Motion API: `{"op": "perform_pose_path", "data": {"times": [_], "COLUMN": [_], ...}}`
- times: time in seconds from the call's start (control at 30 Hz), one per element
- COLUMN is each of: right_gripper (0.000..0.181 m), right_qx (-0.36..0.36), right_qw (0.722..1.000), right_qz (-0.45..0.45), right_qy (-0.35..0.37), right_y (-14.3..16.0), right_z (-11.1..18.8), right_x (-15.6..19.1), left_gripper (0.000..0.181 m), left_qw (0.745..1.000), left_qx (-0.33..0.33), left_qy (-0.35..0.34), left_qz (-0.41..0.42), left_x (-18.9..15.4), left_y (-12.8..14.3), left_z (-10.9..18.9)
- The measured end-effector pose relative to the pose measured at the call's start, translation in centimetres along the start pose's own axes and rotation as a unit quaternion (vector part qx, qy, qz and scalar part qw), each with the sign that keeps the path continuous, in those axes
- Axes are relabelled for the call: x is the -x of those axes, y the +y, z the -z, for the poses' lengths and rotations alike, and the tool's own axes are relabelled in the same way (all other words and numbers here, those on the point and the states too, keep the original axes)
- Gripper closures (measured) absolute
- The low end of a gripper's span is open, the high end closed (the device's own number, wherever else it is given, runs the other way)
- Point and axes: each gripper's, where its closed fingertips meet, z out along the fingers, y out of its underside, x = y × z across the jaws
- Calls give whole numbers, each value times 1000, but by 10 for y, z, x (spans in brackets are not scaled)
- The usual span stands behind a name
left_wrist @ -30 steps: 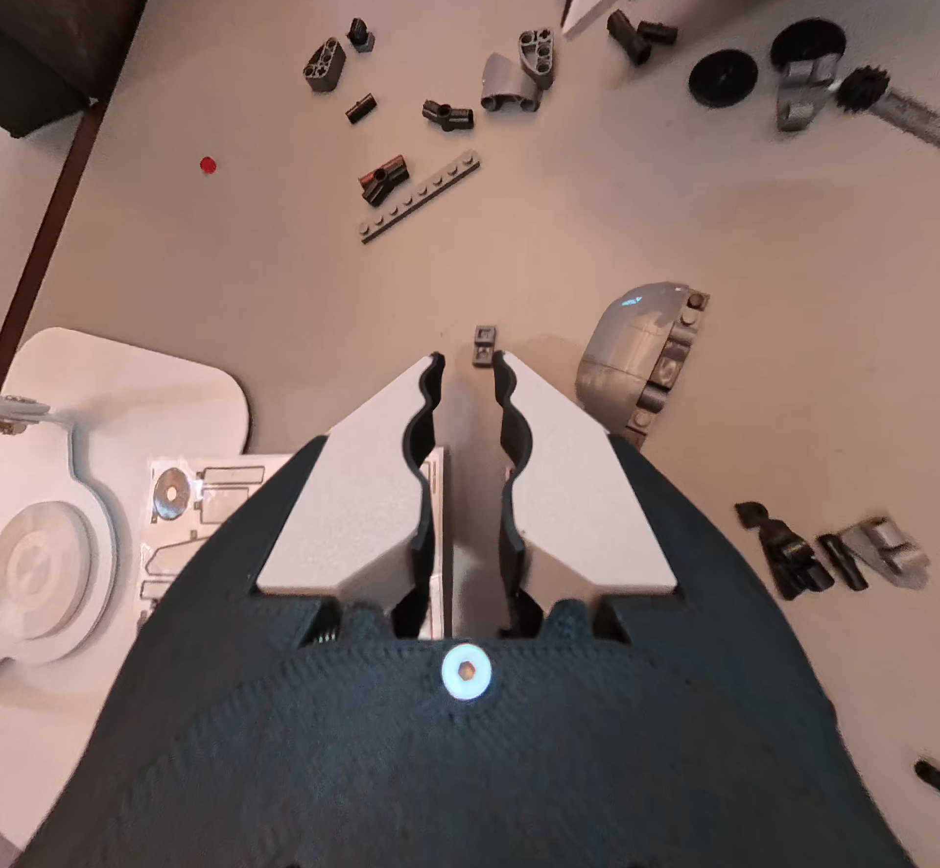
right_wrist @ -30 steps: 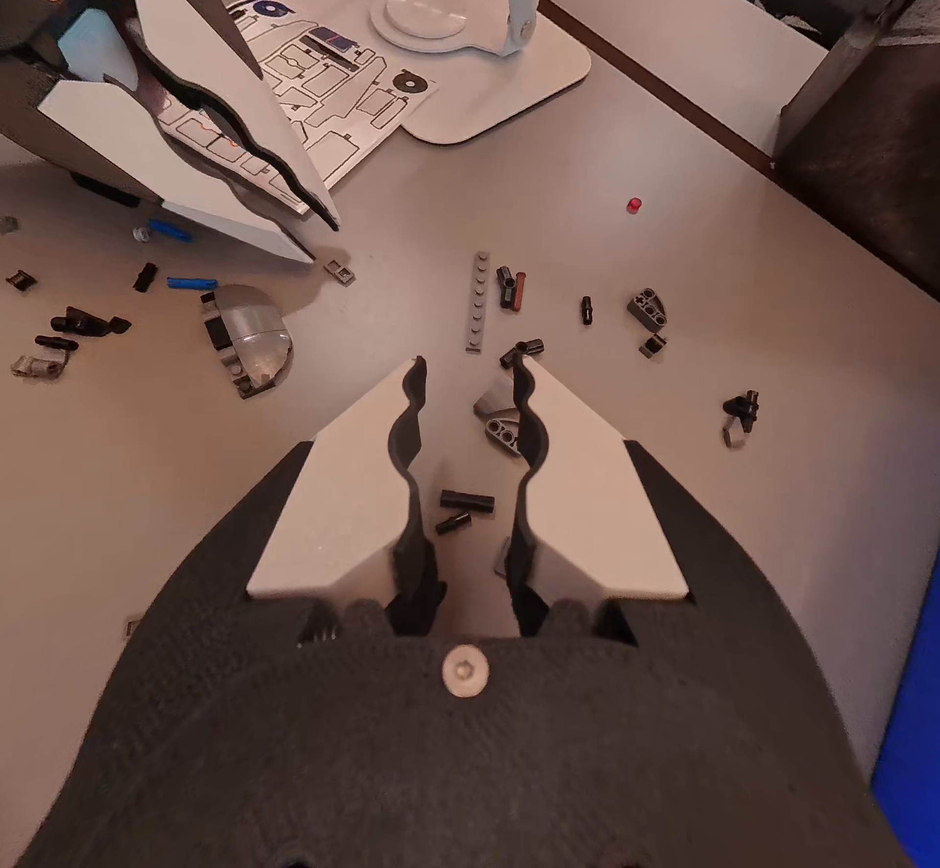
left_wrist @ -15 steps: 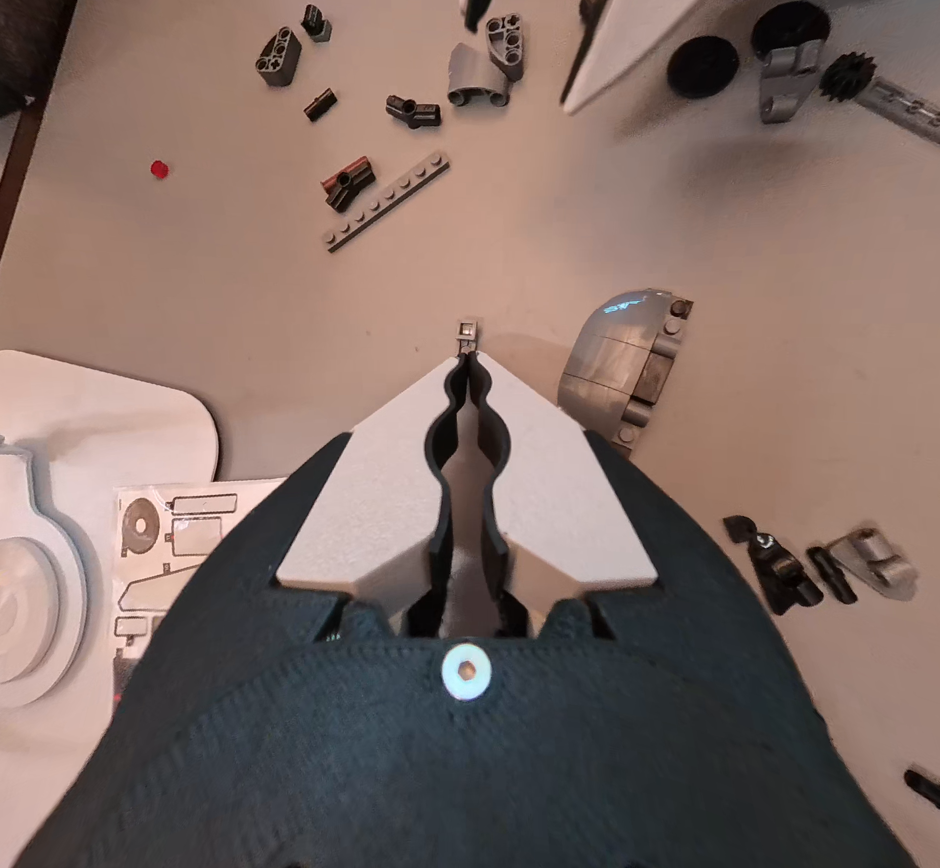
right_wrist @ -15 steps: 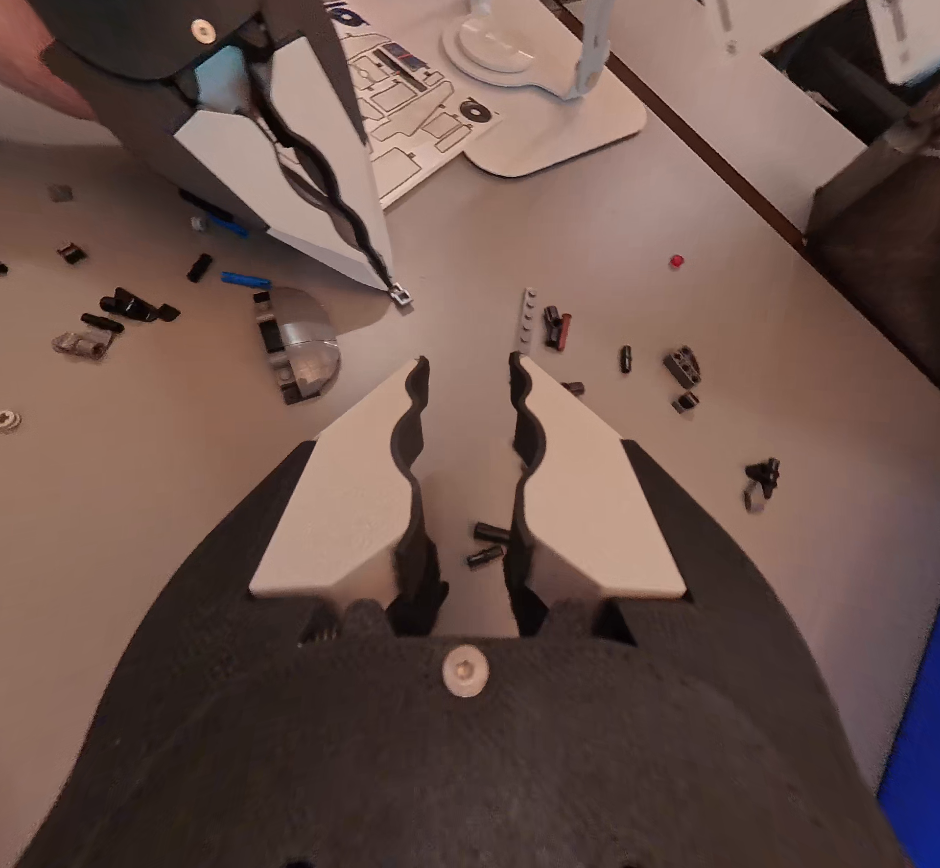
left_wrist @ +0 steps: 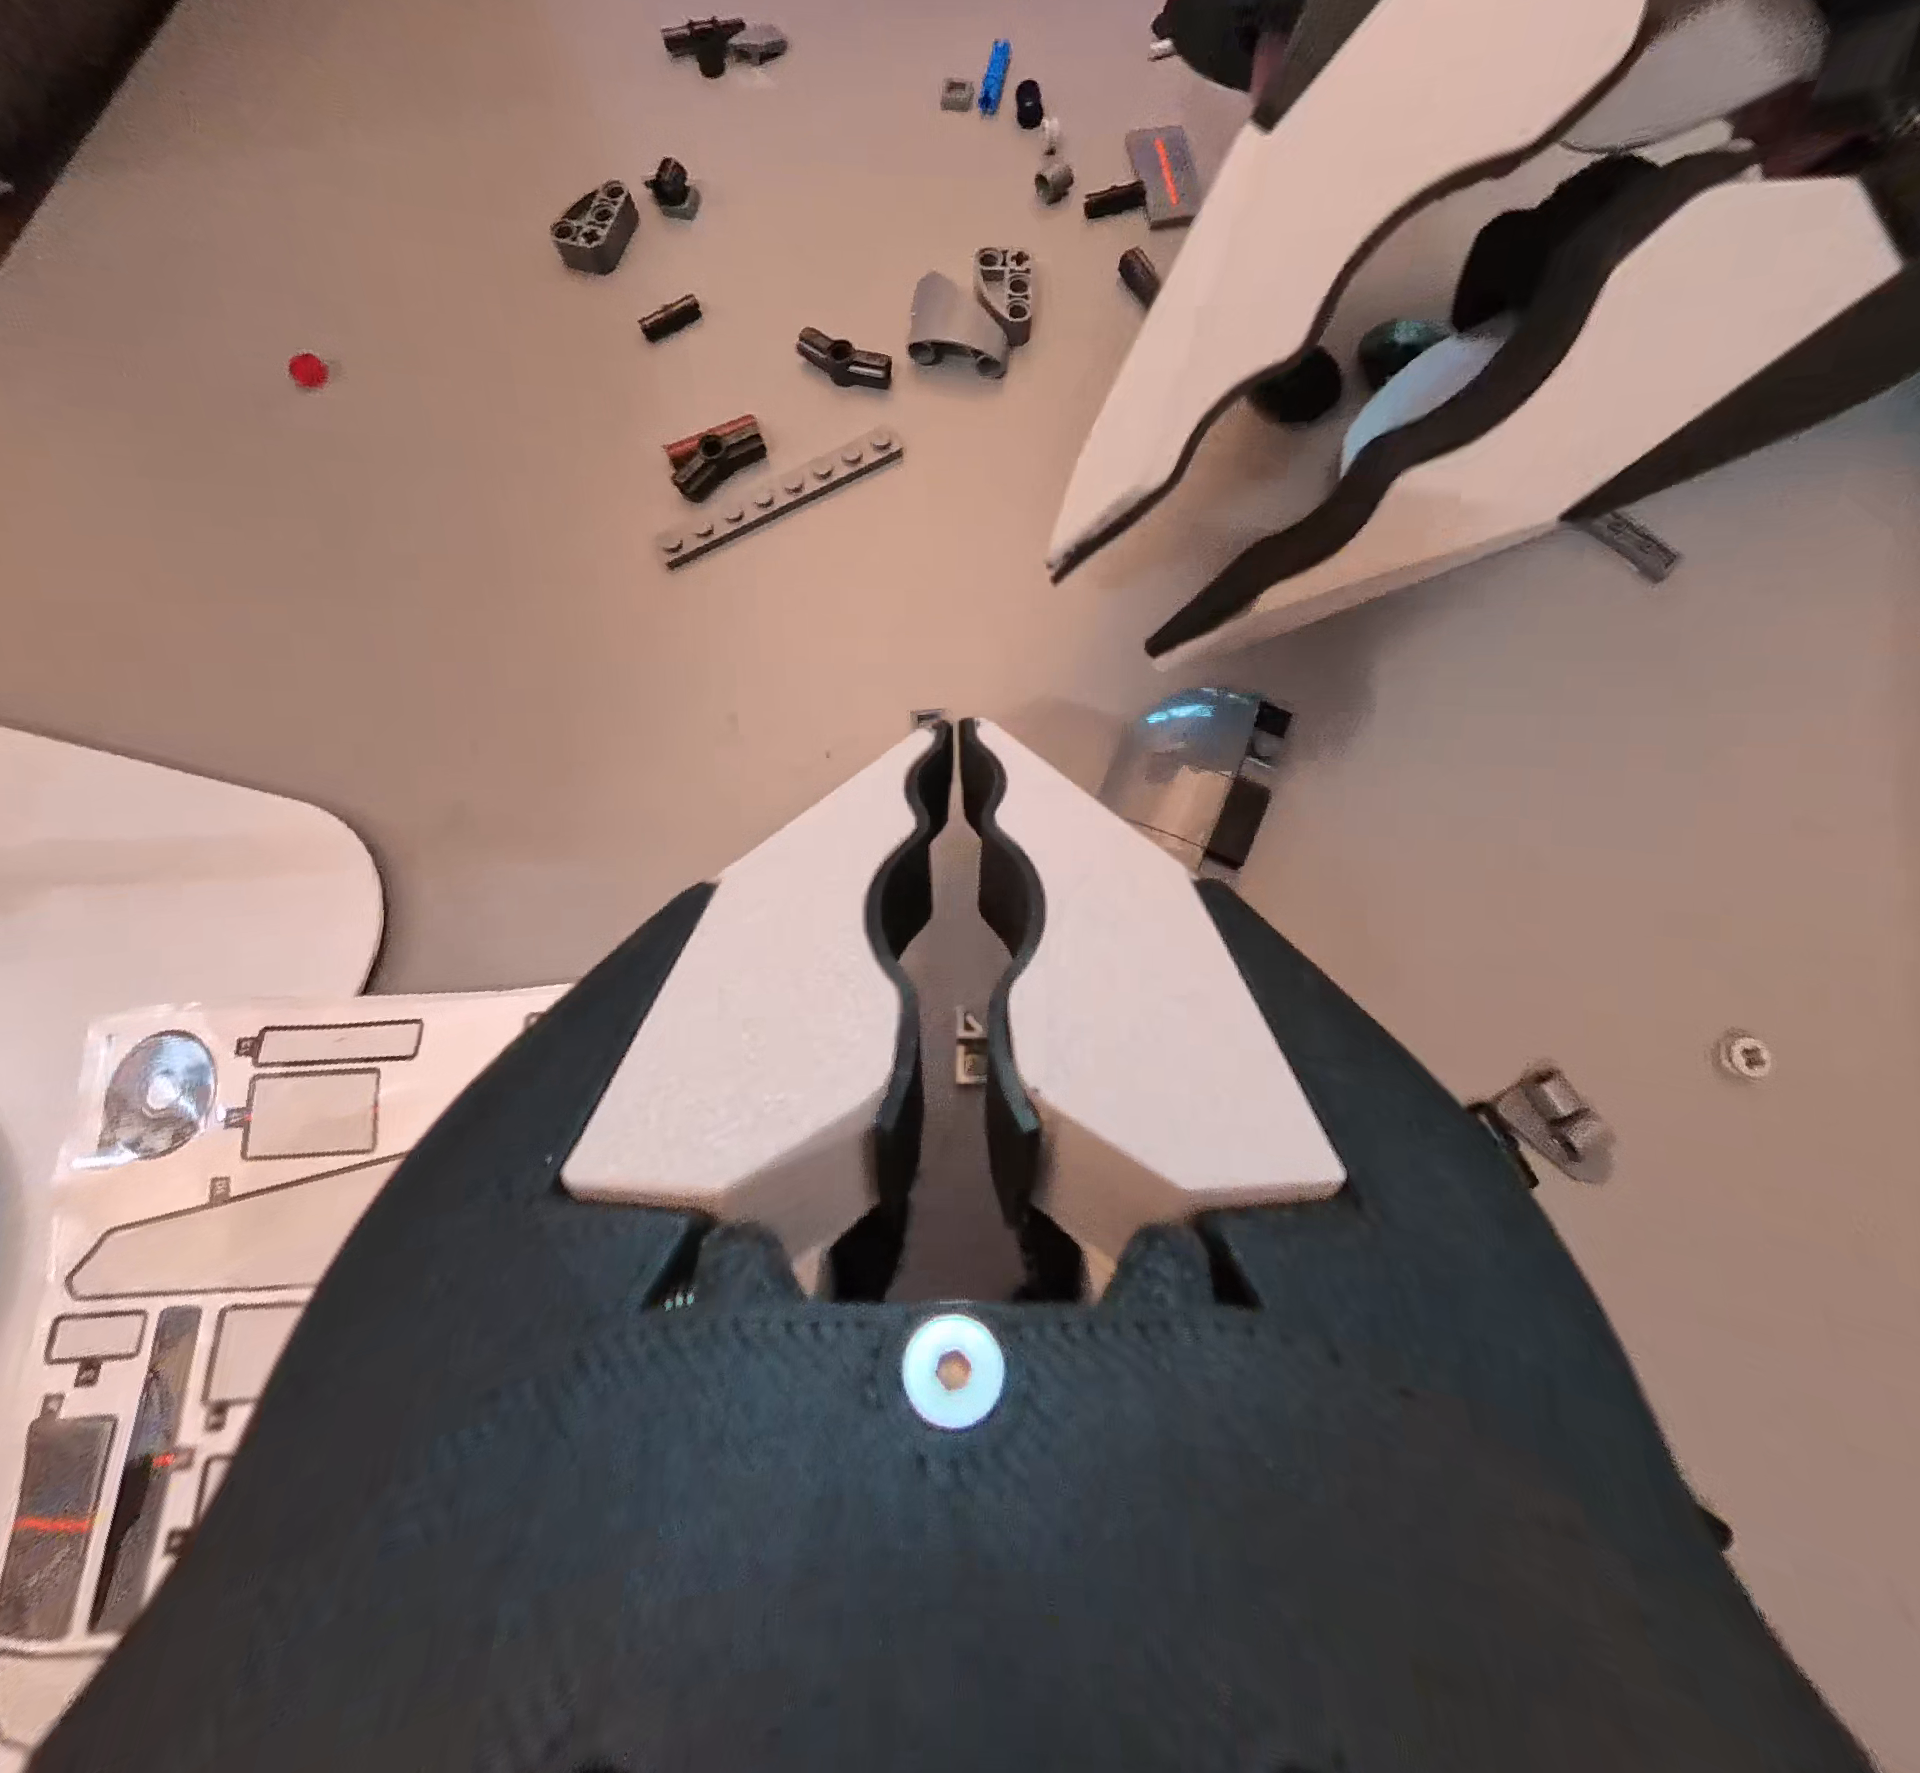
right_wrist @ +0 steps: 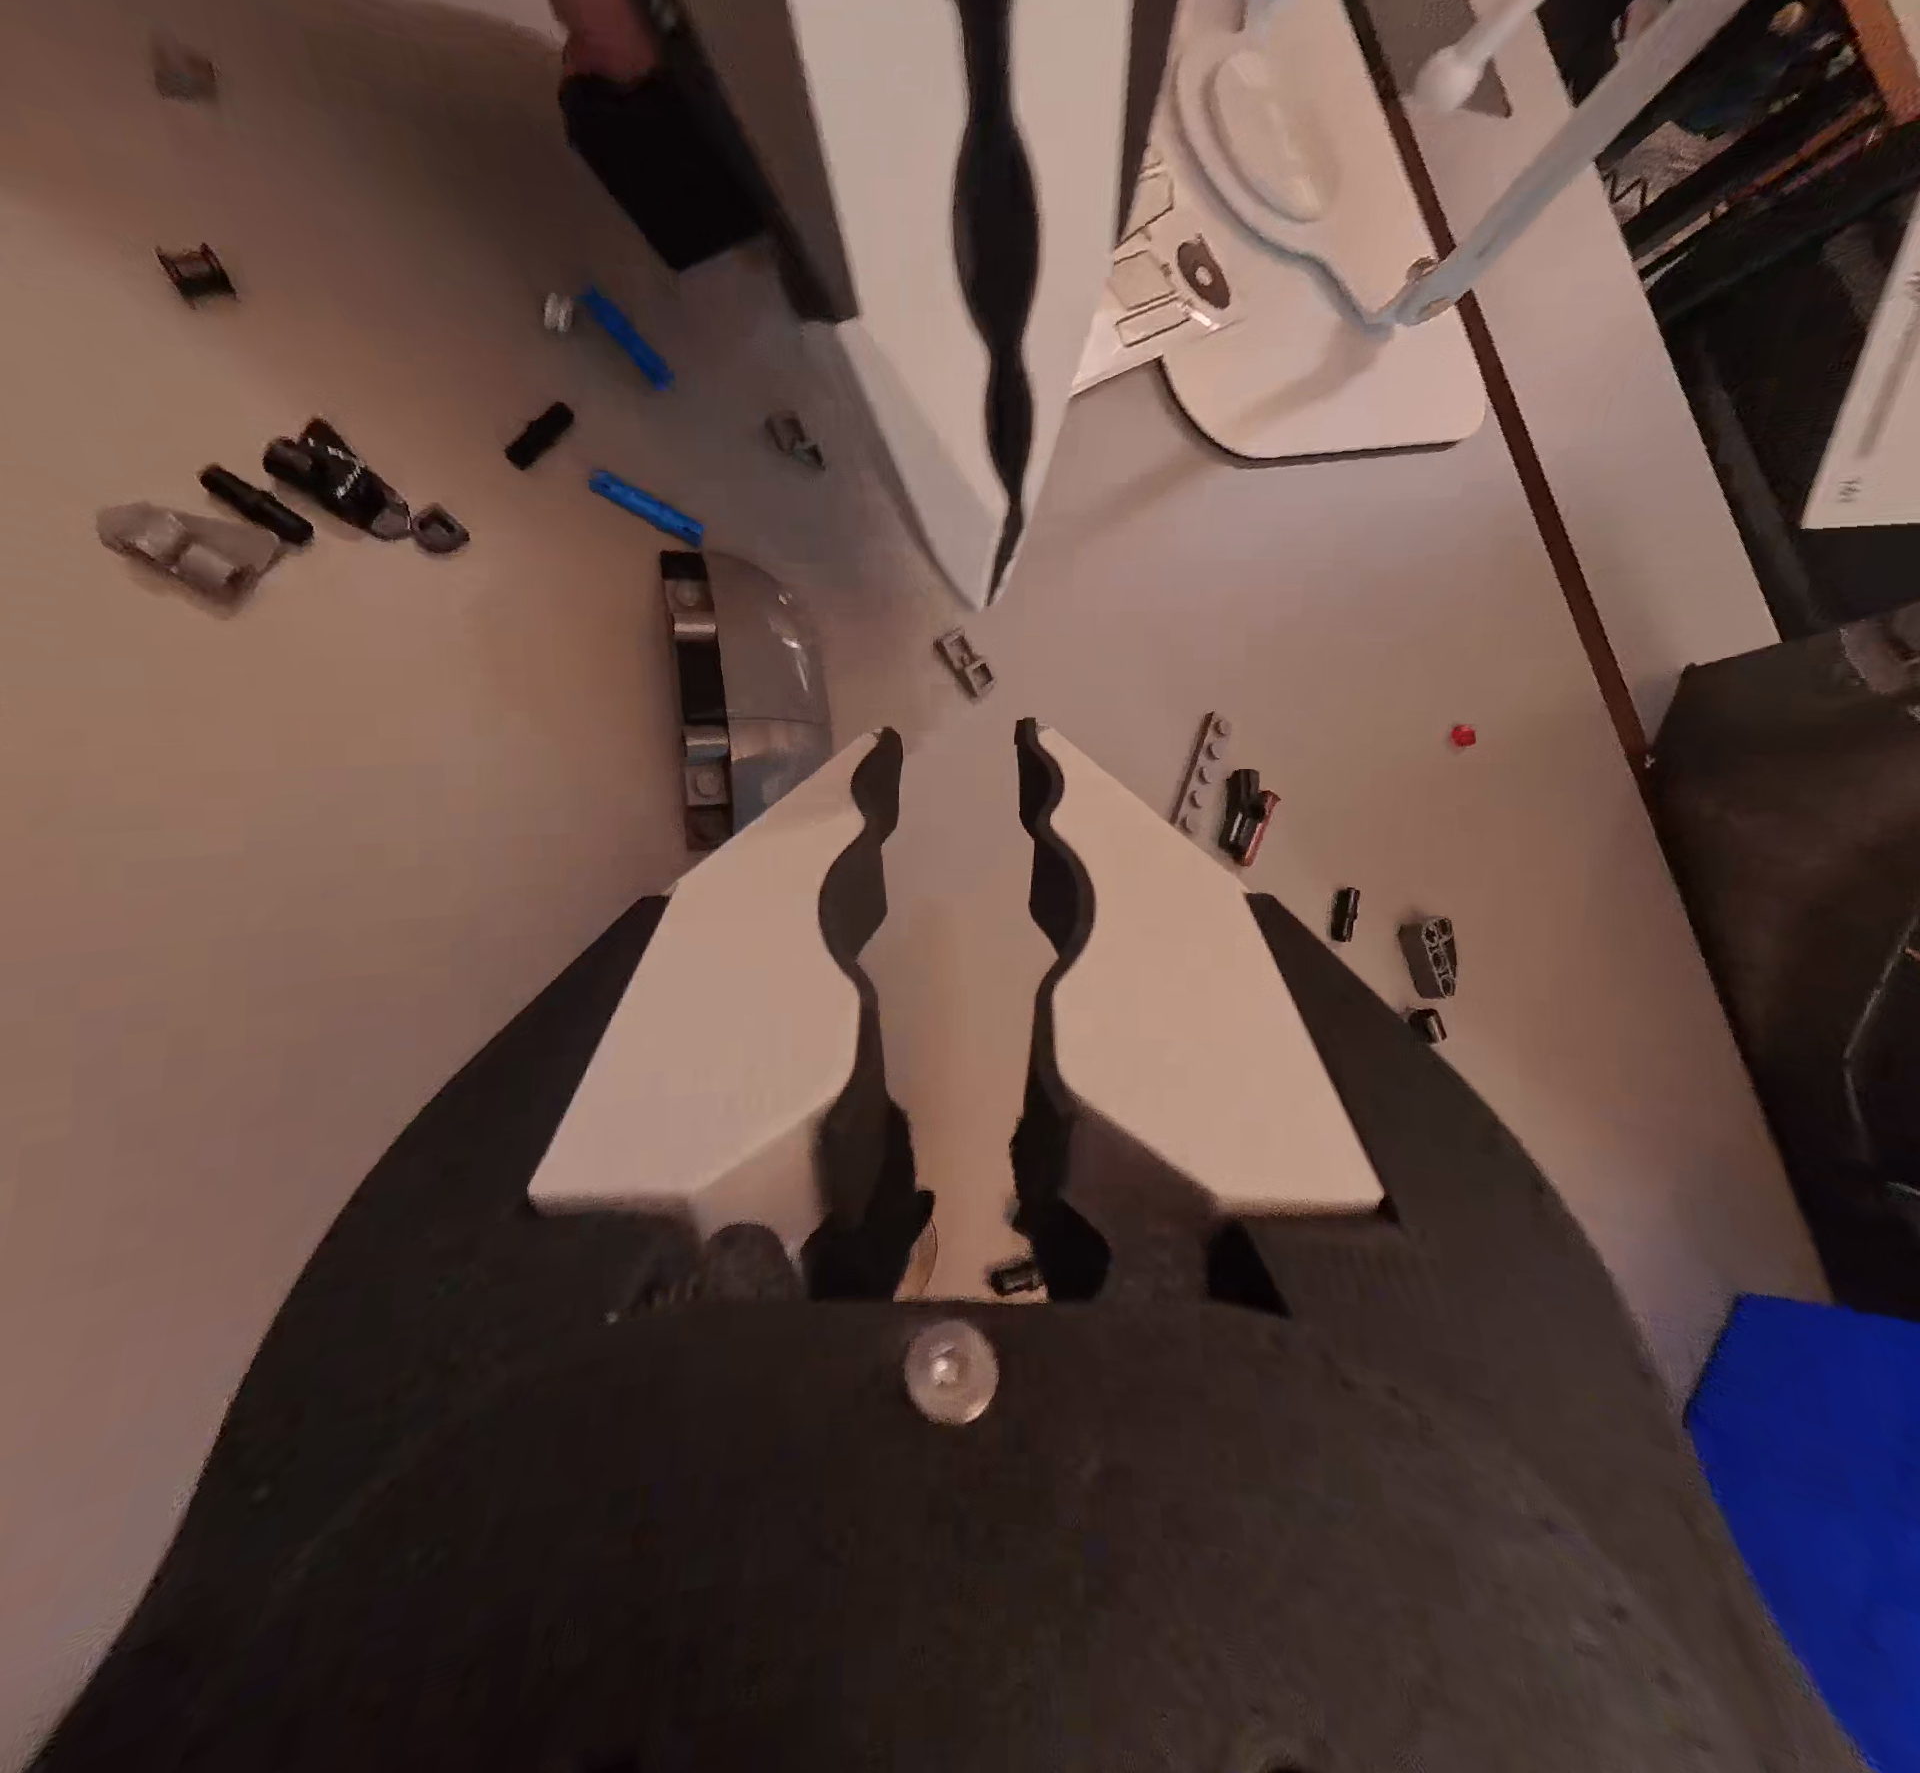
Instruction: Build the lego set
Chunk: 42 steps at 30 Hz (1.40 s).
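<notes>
On the worktop (left_wrist: 416,632) the set is still mostly loose parts, spread widely, so the build is judged to be at an early stage. The largest built portion, a domed grey assembly (right_wrist: 769,674), lies just beside the right tongs (right_wrist: 956,736), which are held moderately open with nothing between the fingers. It could be knocked aside if those tongs are swung leftward. The left tongs (left_wrist: 948,736) are pressed shut, tip to tip, and nothing is seen gripped in them. They are pointed down at a small grey plate (right_wrist: 964,663), which lies flat on the worktop just off their tips.

The two pairs of tongs face each other closely over this piece, so a collision could be caused by any hurried advance. The plate, being thin and flat, could be pushed along the worktop rather than lifted, or flicked away if pinched at its edge, and then lost among the scattered pins.
</notes>
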Motion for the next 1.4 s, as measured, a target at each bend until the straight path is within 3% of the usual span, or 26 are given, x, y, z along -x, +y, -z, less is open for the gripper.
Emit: {"op": "perform_pose_path", "data": {"times": [0.2,0.5,0.67,0.87,1.0,1.3,1.4], "right_gripper": [161,161,162,166,175,175,176], "right_qx": [-11,-11,-10,-13,-12,-22,-32], "right_qw": [1000,1000,1000,997,996,993,996], "right_qz": [-21,-27,-2,63,77,108,78], "right_qy": [-3,-5,10,46,40,33,12], "right_y": [-1,1,-1,-11,-12,-17,-17], "right_z": [1,1,2,4,5,8,8], "right_x": [-3,-4,-4,-3,2,11,12], "left_gripper": [167,175,176,176,176,176,175], "left_qw": [996,997,999,983,977,964,965], "left_qx": [73,66,7,-46,-53,-65,-68], "left_qy": [-39,-27,43,148,172,223,220], "left_qz": [-30,-27,24,94,113,132,125], "left_x": [6,3,-14,-32,-34,-45,-45], "left_y": [20,18,-3,-18,-18,-22,-23], "left_z": [-15,-20,-9,6,7,15,17]}}
